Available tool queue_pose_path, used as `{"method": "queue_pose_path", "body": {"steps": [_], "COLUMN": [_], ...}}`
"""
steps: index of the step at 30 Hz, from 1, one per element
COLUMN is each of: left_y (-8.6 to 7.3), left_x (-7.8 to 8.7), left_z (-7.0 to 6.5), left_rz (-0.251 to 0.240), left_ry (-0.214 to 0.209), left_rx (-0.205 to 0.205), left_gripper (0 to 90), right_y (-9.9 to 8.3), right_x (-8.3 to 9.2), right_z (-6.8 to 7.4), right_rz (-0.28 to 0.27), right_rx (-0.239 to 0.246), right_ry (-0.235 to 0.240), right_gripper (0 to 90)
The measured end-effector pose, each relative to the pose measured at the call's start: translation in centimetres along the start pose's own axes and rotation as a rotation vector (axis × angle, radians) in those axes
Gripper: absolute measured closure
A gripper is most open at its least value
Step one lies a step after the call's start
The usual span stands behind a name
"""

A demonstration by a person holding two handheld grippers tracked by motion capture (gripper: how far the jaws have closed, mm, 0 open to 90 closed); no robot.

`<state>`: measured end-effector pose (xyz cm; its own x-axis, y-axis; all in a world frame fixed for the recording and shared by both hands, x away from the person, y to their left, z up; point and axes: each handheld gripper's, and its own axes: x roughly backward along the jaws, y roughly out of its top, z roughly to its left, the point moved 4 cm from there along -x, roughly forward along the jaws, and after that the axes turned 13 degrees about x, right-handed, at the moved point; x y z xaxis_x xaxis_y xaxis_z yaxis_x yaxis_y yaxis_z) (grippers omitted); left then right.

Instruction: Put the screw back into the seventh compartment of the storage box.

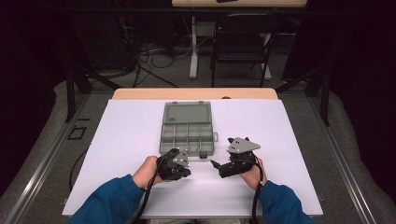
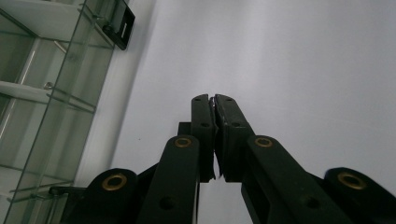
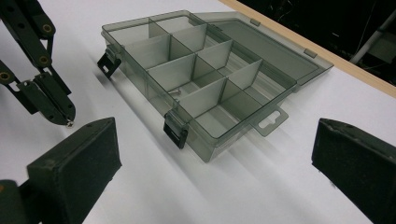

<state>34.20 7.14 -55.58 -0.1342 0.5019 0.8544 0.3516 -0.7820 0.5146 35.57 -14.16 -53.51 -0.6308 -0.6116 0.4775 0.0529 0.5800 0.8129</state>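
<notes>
One clear compartment box [image 1: 187, 135] lies open at the centre of the white table [image 1: 121, 140], a small screw [image 3: 175, 92] in one compartment. Two grippers rest just before its near edge: the left gripper [image 2: 214, 99] clenched on a tiny screw [image 3: 69, 123], the right gripper [image 3: 215, 154] spread wide, empty. Bare tabletop surrounds them.

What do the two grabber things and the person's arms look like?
Both grippers are black. The left gripper and the right gripper each carry a grey three-cornered plate dotted with small marks. A black cable trails back from each. Up close, the left gripper's linked bars have brass-coloured rings at the joints, and the right gripper's fingers end in chunky, rough black pads. The person wears blue sleeves.
</notes>
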Motion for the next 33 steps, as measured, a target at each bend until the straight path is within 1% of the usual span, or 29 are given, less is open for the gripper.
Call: {"method": "queue_pose_path", "body": {"steps": [2, 6, 12, 16, 17, 21, 23, 25, 26, 28, 29, 33], "left_y": [0.1, 0.3, 0.7, 0.8, 1.0, 1.4, 1.6, 1.7, 1.8, 1.9, 2.0, 2.4], "left_x": [0.1, 0.2, 0.2, 0.3, 0.4, 0.7, 0.7, 0.8, 0.9, 1.0, 1.0, 1.3], "left_z": [0.1, 0.4, 0.8, 1.0, 1.0, 1.2, 1.3, 1.3, 1.3, 1.3, 1.4, 1.6], "left_rz": [-0.001, -0.008, -0.017, -0.021, -0.036, -0.046, -0.047, -0.052, -0.050, -0.058, -0.073, -0.080], "left_ry": [0.003, 0.005, 0.016, 0.016, 0.025, 0.031, 0.025, 0.033, 0.032, 0.035, 0.041, 0.040], "left_rx": [0.005, -0.001, 0.002, 0.001, 0.006, 0.003, 0.000, 0.000, -0.005, -0.001, 0.002, 0.003], "left_gripper": [86.6, 86.5, 86.6, 86.6, 86.6, 86.6, 86.6, 86.6, 86.6, 86.6, 86.6, 86.6], "right_y": [0.0, 0.0, 0.0, 0.0, 0.0, -0.1, -0.1, 0.0, 0.0, 0.0, 0.0, -0.1], "right_x": [0.0, 0.0, 0.0, 0.0, -0.1, -0.1, -0.1, -0.1, -0.1, -0.1, -0.1, -0.2], "right_z": [0.0, 0.0, 0.1, 0.1, 0.1, 0.1, 0.1, 0.1, 0.1, 0.1, 0.1, 0.1], "right_rz": [0.001, 0.007, 0.006, 0.009, 0.004, 0.004, 0.004, 0.005, 0.004, 0.004, 0.004, 0.004], "right_rx": [0.002, 0.002, 0.001, 0.003, 0.001, 0.001, 0.001, 0.000, 0.000, 0.000, 0.001, 0.001], "right_ry": [0.001, 0.002, 0.004, 0.005, 0.002, 0.003, 0.003, 0.003, 0.003, 0.003, 0.003, 0.003], "right_gripper": [0.1, 0.1, 0.1, 0.1, 0.1, 0.1, 0.1, 0.1, 0.1, 0.1, 0.1, 0.1]}}
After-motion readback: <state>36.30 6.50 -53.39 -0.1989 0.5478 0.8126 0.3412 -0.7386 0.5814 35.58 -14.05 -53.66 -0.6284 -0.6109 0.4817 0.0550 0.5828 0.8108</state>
